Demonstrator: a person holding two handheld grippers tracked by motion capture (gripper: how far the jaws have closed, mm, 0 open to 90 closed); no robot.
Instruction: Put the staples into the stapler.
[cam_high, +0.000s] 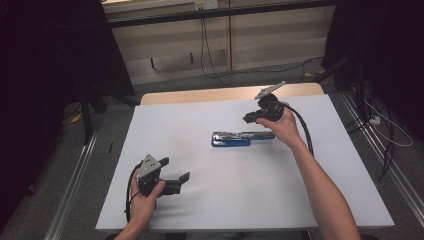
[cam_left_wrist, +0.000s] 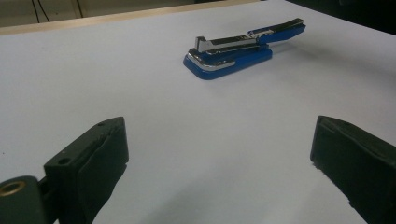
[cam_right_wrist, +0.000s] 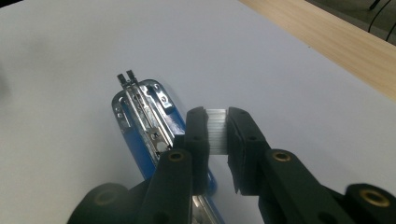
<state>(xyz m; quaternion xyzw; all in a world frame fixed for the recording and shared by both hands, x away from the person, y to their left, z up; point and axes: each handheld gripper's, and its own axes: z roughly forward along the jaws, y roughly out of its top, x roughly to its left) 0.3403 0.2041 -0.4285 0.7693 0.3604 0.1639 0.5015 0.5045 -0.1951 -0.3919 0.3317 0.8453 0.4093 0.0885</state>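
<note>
Right gripper view: right tongs (cam_right_wrist: 217, 135) pinch one, seemingly, staple strip (cam_right_wrist: 215, 130) above one stapler (cam_right_wrist: 144, 121); left tongs (cam_left_wrist: 219, 163) gape.

Stapler (cam_right_wrist: 140, 121) just beside right tongs (cam_right_wrist: 217, 133): glossy blue plastic, shiny chrome metal; staple strip (cam_right_wrist: 215, 130) between tongs silvery; counter (cam_high: 200, 200) matt white, smooth.

The high view looks down and forward over the whole desk (cam_high: 200, 210). Both gripper views sit low and close, sharing the blue stapler (cam_left_wrist: 240, 49) mid-desk.
</note>
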